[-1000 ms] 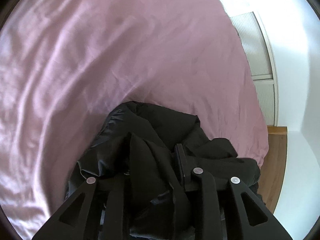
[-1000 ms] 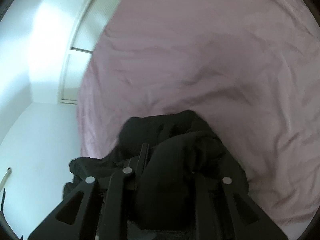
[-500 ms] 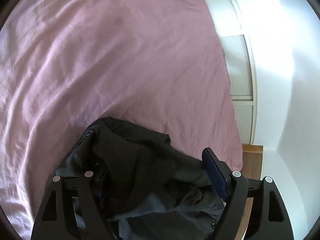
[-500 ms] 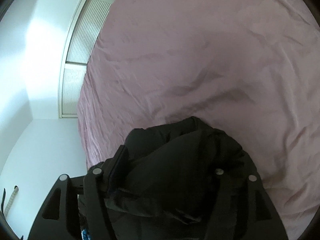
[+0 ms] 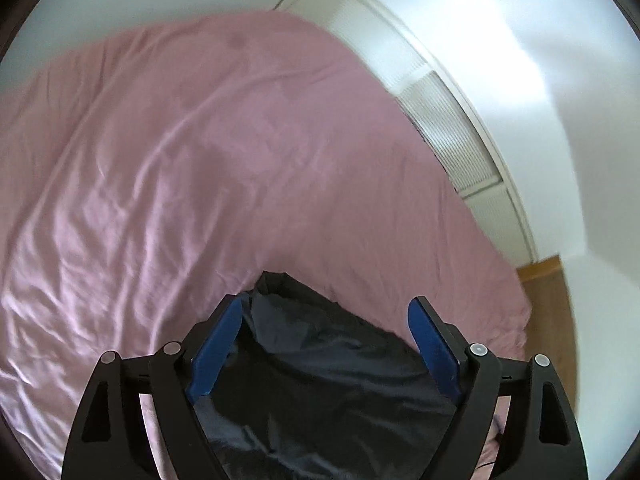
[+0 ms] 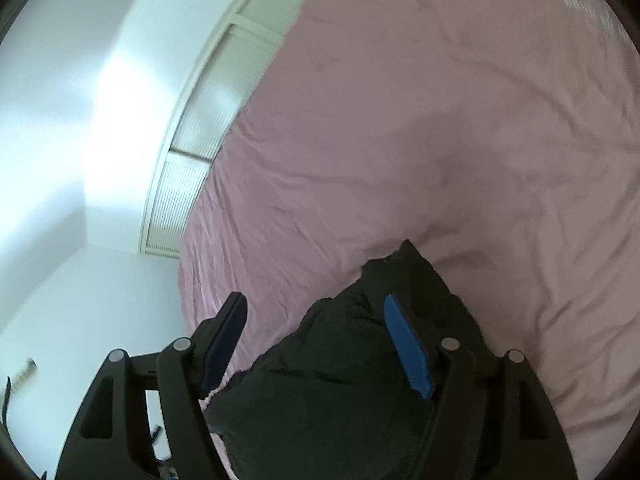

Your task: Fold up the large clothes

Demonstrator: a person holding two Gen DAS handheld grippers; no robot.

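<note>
1. The left gripper (image 5: 326,344) is seen from its own wrist camera with its jaws spread wide. The jaws have just been opening.
2. The 2 blue pads (image 5: 216,354) of the left gripper are fully exposed. No fabric is pressed between them; nothing is gripped.
3. The black garment (image 5: 320,376) is seen between and below the left jaws, lying crumpled on the pink bed sheet (image 5: 200,160). Whether the left pad touches the fabric edge beside it cannot be told.
4. The right gripper (image 6: 316,340) is seen from its own wrist camera with its jaws likewise spread. These jaws have also just been opening.
5. The right-hand blue pad (image 6: 406,350) of the right gripper is shown in front of the black garment (image 6: 352,380); the left-hand pad appears dark, in shadow, over the pink bed sheet (image 6: 440,140). The fabric is not pinched by either pad.
6. In the right wrist view the garment is bunched in a heap near the bed's edge, with a pointed fold at its far end.
7. The sheet is creased throughout. Beyond the bed, a white wall (image 5: 520,20) and a ribbed panel (image 5: 452,136) are seen, and a strip of wooden floor (image 5: 548,288) is seen in the left view. Both views are slightly blurred.
</note>
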